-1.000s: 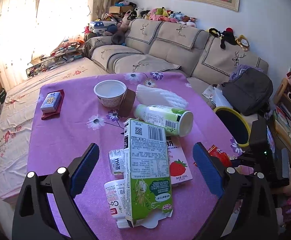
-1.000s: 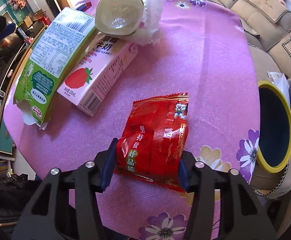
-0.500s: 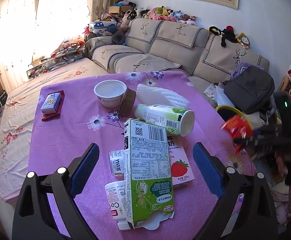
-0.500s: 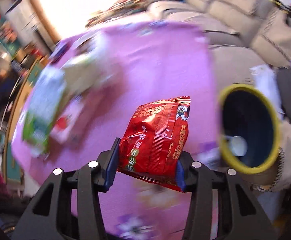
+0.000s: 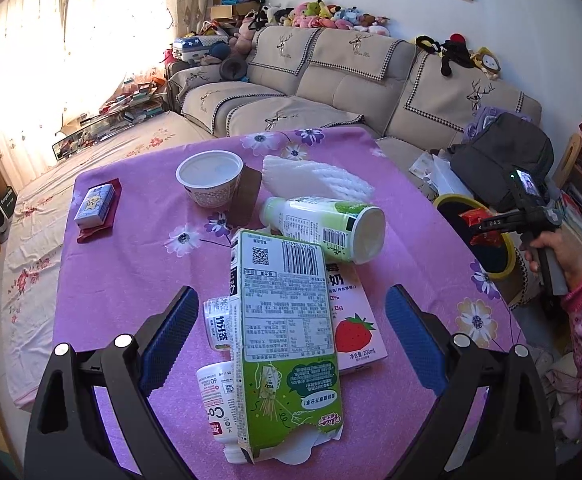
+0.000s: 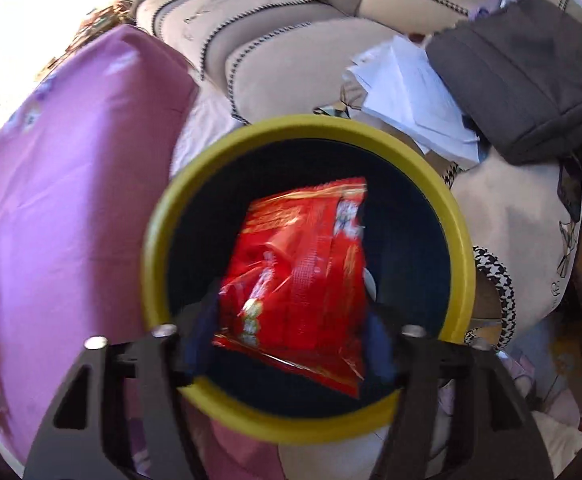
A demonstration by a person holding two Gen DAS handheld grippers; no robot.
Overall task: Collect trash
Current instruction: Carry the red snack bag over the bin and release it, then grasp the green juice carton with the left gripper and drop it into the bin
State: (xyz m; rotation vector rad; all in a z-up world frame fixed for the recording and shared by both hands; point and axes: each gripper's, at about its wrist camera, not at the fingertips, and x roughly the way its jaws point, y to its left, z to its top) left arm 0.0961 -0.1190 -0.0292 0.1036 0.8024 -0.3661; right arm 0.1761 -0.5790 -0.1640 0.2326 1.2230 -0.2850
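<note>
Right gripper [image 6: 291, 338]: my jaws opening, red packet [image 6: 299, 272] between them, over yellow-rimmed bin [image 6: 159, 220].
Left gripper [image 5: 287, 344]: mine, wide, empty, above green carton [image 5: 287, 320].

On the table [image 5: 103, 280] a carton [image 5: 287, 344] lies centrally; a cup [image 5: 210, 178] sits at eleven o'clock. A bin [image 5: 495, 256] stands off its three o'clock edge.

Glossy red foil wrapper [image 6: 299, 276] (crinkled); smooth yellow plastic bin rim [image 6: 159, 216]; matt pink tablecloth [image 5: 131, 264].

Left tongs [image 5: 287, 340] hang wide open, angled downward; right tongs [image 6: 291, 336], gripped in a hand [image 5: 559, 252], point steeply down, jaws opening.
</note>
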